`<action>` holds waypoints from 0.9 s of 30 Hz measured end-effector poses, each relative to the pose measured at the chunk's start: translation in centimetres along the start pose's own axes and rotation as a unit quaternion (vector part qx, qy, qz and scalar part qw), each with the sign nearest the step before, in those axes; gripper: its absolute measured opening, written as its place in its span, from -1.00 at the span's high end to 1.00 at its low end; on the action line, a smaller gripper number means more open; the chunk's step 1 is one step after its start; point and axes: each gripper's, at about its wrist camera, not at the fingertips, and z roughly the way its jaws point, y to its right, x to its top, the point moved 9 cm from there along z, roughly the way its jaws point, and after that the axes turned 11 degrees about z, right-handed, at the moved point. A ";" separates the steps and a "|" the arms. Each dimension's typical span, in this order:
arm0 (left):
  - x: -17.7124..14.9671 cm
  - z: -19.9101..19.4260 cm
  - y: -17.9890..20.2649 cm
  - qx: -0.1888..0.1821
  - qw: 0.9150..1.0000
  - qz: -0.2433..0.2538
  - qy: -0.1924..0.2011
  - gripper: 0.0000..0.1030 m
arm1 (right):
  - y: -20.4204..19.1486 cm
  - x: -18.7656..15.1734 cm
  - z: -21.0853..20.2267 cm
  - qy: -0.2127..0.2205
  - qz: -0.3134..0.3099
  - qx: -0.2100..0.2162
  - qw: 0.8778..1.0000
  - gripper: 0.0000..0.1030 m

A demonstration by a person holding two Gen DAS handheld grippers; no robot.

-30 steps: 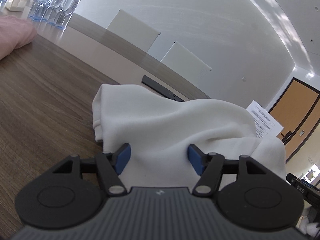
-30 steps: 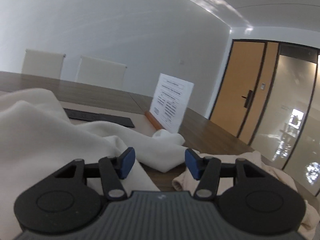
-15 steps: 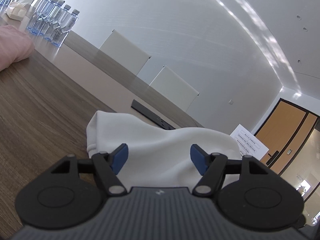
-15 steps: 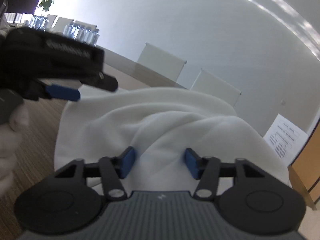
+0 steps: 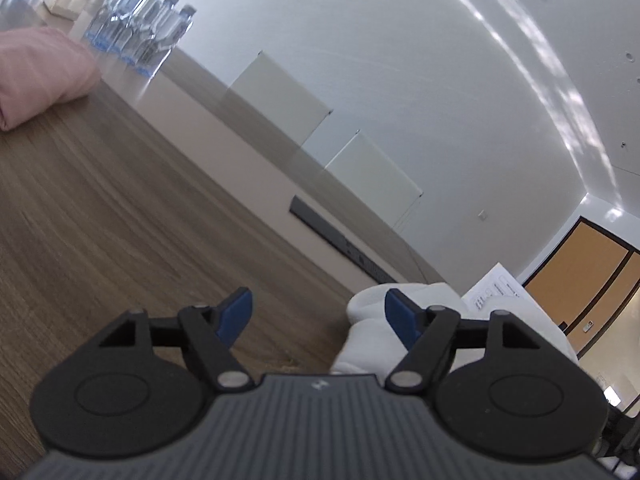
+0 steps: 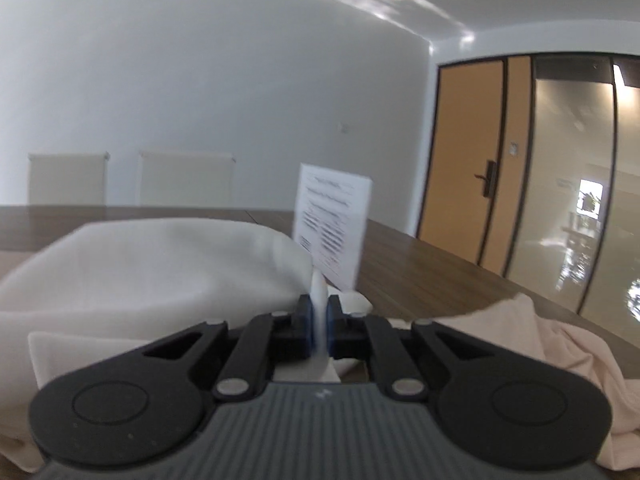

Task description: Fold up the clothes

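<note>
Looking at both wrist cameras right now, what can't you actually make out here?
- Printed sheet, right wrist view: text blurred, unreadable.
- White garment, right wrist view: its near part hidden behind the right gripper, so how much cloth is pinched is unclear.
- White garment, left wrist view: mostly covered by the left gripper.
- Water bottles, left wrist view: labels too small and blurred.
- Pink cloth, left wrist view: cut off by the left edge.

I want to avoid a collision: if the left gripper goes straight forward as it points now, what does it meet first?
Probably only bare wooden table. The open left gripper has the white garment beside its right finger; depth is unclear.
</note>
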 end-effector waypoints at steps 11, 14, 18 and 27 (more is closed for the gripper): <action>-1.3 0.9 0.2 -0.003 0.999 0.035 -0.041 -0.38 | -7.0 -1.9 -21.4 0.189 -0.159 0.231 0.941 -0.37; -1.7 0.8 0.4 -0.006 0.998 0.043 -0.046 -0.38 | -9.4 -3.5 -27.5 0.227 -0.193 0.275 0.914 -0.41; -1.8 0.6 0.9 -0.011 0.997 0.058 -0.044 -0.38 | -11.1 -4.8 -28.0 0.163 -0.152 0.303 0.927 -0.35; -3.0 1.1 1.8 -0.010 0.994 0.093 -0.065 -0.38 | -13.5 -6.0 -20.9 0.035 -0.108 0.358 0.927 -0.36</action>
